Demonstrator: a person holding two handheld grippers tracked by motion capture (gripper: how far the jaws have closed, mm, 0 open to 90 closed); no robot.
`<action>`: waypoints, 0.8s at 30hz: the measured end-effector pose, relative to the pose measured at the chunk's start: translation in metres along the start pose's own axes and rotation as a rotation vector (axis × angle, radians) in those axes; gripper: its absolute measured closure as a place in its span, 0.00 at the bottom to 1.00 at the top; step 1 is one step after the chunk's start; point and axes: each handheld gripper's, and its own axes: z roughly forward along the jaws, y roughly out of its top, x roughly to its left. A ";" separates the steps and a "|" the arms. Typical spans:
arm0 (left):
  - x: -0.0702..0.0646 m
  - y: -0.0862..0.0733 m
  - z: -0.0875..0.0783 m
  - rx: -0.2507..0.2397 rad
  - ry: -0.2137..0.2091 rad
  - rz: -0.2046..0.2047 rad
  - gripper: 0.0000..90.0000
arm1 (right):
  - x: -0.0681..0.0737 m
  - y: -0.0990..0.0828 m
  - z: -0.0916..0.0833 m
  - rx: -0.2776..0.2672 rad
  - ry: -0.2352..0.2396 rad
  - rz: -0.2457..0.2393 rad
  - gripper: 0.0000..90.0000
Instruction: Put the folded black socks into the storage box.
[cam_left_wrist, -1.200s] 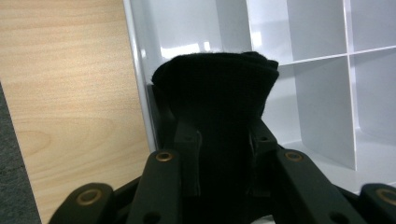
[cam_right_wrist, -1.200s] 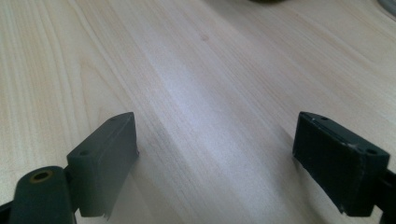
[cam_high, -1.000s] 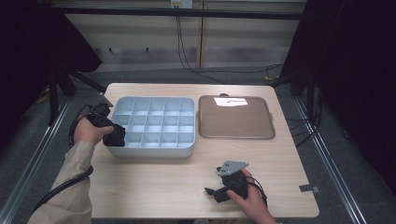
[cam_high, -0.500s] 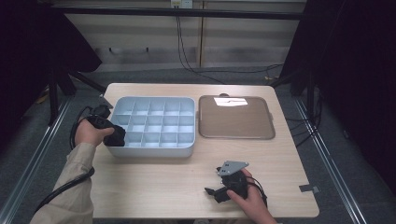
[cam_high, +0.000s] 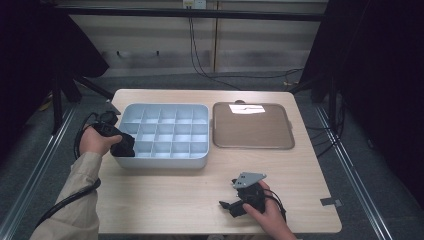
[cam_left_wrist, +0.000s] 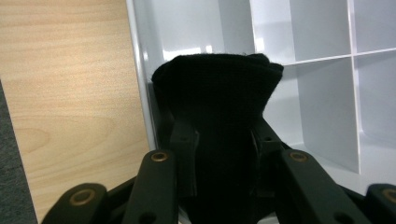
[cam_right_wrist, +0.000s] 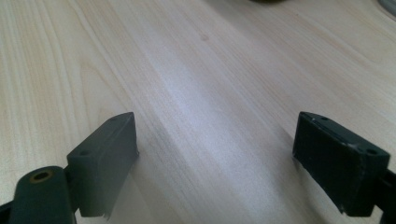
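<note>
The left gripper (cam_left_wrist: 219, 140) clamped a black sock (cam_left_wrist: 219, 93), jaws just easing, over the tray's (cam_high: 165, 161) lower-left corner compartment; the right gripper (cam_right_wrist: 215, 158) stood open.

The left gripper (cam_high: 121, 145) has just been easing its jaws a little wider around the black cloth (cam_left_wrist: 218, 107), which sits between them (bunched, its top edge fanned out) at the near-left corner compartment of the organizer (cam_high: 165, 161). From the high view the cloth looks settled a touch lower into that corner.
</note>
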 end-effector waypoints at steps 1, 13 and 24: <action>-0.001 0.000 -0.001 -0.003 -0.005 -0.002 0.76 | 0.000 0.000 0.000 0.001 0.000 0.001 0.15; 0.000 0.002 -0.013 -0.016 -0.002 -0.006 0.70 | 0.000 0.000 0.000 0.000 0.001 0.001 0.15; 0.002 0.004 -0.026 -0.036 0.001 0.001 0.66 | 0.000 0.000 0.000 0.000 0.001 0.000 0.15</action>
